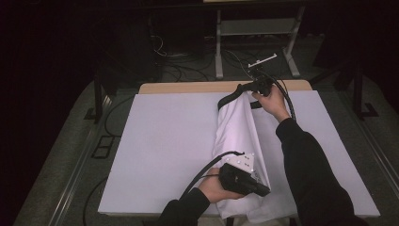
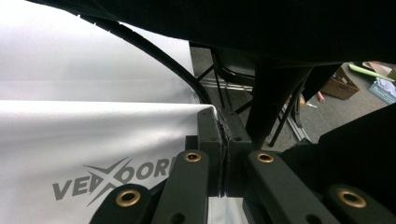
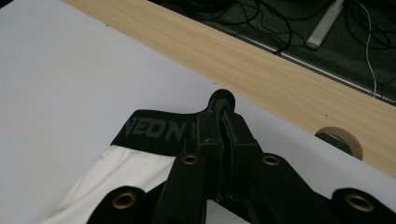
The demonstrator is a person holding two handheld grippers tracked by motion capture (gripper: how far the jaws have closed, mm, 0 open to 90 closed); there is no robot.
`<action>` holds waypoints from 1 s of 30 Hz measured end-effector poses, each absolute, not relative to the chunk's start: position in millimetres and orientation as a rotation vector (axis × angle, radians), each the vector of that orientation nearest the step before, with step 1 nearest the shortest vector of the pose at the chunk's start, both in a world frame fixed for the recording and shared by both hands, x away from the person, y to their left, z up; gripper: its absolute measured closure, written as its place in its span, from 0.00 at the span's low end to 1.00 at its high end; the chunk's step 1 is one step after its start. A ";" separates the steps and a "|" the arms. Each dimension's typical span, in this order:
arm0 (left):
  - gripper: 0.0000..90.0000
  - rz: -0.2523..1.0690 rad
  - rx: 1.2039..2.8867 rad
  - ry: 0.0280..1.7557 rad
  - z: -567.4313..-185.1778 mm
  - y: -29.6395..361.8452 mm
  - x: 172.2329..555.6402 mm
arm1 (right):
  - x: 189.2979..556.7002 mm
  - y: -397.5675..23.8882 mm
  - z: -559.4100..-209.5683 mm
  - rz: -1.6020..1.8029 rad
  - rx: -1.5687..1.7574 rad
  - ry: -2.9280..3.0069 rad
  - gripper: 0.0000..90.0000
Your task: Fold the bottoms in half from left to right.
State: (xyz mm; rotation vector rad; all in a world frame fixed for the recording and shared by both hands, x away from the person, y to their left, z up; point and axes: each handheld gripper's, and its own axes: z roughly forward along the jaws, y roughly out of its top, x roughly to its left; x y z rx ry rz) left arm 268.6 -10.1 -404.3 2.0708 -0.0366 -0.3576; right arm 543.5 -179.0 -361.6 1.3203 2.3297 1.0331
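White cloth takes centre stage: a pair of white shorts (image 1: 237, 141) with a black waistband (image 3: 159, 131) lies stretched lengthwise on the right half of the counter (image 1: 164, 141), running from the far edge towards the near edge. Looks like the folding step is in hand, with the garment doubled along its length and held taut at both ends. Up at the far edge, the right gripper (image 1: 258, 85) has its fingers (image 3: 208, 135) clamped tight on the waistband. Down near the near edge, the left gripper (image 1: 256, 187) has its fingers (image 2: 209, 135) pinched shut on the hem corner, printed lettering just beside them. Next move, I'd say: lay it flat without slack, then bring one end over the other, keeping both grips firm so edges line up.
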 end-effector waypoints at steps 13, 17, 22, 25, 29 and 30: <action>0.98 -0.370 2.068 -0.045 -410.2 -26.4 272.7 | 543.2 -199.1 -365.4 1.028 1.330 2.318 0.94; 0.98 -0.379 2.063 -0.042 -412.6 -32.5 273.4 | 543.5 -207.4 -369.7 1.055 1.357 2.314 0.94; 0.98 -0.389 2.066 -0.046 -415.9 -41.6 274.3 | 543.8 -215.9 -375.4 1.064 1.373 2.313 0.94; 0.98 -0.394 2.062 -0.050 -417.3 -46.2 274.7 | 543.5 -222.2 -378.6 1.062 1.384 2.311 0.94; 0.98 -0.396 2.063 -0.045 -420.0 -50.1 275.5 | 544.1 -228.8 -382.0 1.055 1.396 2.310 0.94; 0.98 -0.394 2.067 -0.048 -420.7 -50.8 275.8 | 544.3 -230.8 -383.3 1.056 1.405 2.309 0.94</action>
